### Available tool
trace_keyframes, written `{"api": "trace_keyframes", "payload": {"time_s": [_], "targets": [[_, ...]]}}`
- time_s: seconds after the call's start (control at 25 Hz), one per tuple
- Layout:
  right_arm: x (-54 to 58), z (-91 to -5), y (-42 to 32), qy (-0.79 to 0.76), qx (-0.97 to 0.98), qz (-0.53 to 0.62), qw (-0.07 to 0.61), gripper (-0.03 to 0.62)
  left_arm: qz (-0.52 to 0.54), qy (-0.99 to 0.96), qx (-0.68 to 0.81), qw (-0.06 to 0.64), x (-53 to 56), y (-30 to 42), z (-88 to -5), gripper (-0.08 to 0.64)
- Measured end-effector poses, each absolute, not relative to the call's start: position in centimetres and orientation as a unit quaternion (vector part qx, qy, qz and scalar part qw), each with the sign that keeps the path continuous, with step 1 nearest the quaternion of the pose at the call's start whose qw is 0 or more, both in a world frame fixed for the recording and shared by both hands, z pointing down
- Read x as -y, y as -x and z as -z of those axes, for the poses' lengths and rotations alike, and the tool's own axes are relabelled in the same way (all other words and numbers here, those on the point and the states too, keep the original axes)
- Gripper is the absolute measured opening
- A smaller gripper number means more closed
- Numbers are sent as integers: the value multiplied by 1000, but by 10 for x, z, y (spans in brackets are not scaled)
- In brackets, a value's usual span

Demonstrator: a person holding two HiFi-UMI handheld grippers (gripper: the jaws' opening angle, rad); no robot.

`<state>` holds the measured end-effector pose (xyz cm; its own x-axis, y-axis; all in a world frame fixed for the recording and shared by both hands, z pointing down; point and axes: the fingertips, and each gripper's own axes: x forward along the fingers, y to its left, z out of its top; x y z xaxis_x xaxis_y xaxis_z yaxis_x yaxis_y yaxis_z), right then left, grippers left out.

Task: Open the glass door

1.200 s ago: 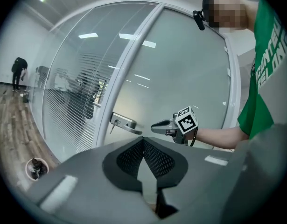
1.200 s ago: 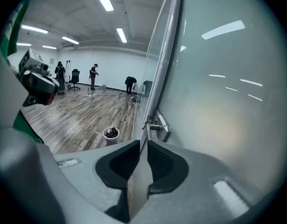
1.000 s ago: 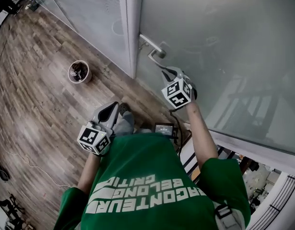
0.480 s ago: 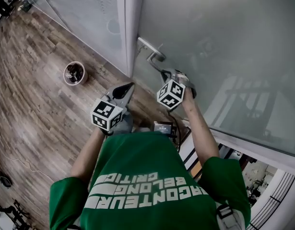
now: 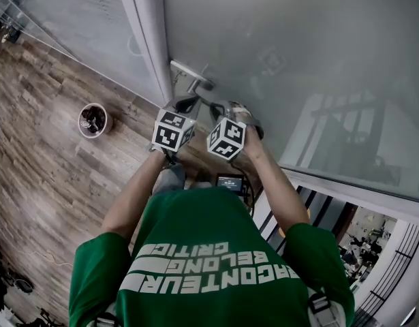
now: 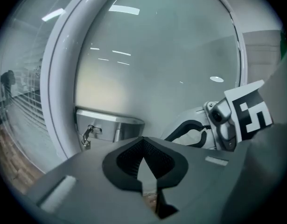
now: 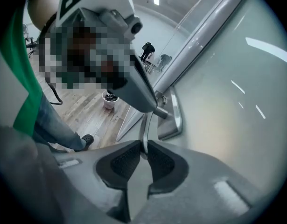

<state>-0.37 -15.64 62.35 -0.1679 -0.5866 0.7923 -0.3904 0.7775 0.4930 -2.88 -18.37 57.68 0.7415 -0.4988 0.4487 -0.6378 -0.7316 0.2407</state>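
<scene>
At the far left of the head view, a small round pot [image 5: 93, 120] stands on the wooden floor [image 5: 39, 162], near the foot of a glazed wall. Right of it rises the white door frame [image 5: 146, 39]. The frosted glass door [image 5: 298, 60] fills the upper right, shut against that frame.

The left hand-held gripper [image 5: 182, 105] is raised in front of the door, just below the door handle [image 5: 191, 79] and just beside the other tool. In the left gripper view its jaws are closed tip to tip [image 6: 143, 143] with nothing between them. Ahead of them are the metal handle plate [image 6: 110, 125] and a small latch piece [image 6: 88, 136] at the plate's left end. Whether the tips touch the door cannot be told.

The door handle sits on the glass door's left edge, close to the frame. It shows in the right gripper view as a thin metal lever [image 7: 144, 127] coming down from its plate [image 7: 175, 112].

The right hand-held gripper [image 5: 212, 105] is clamped on this lever. In its own view [image 7: 144, 152] the two dark pads press against the lever's lower end from either side. The left hand-held gripper's grey body [image 7: 134, 78] looms just above and left of the lever. Beyond it are the floor, the pot [image 7: 109, 99] and the person's jeans leg and dark shoe [image 7: 87, 139].
</scene>
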Motion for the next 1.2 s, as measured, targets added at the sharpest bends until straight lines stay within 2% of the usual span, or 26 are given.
{"api": "trace_keyframes", "payload": {"time_s": [1.2], "targets": [[179,-664,3,-378,765,17,521,48,-212,-921,250,212,193,5,-615,17]]}}
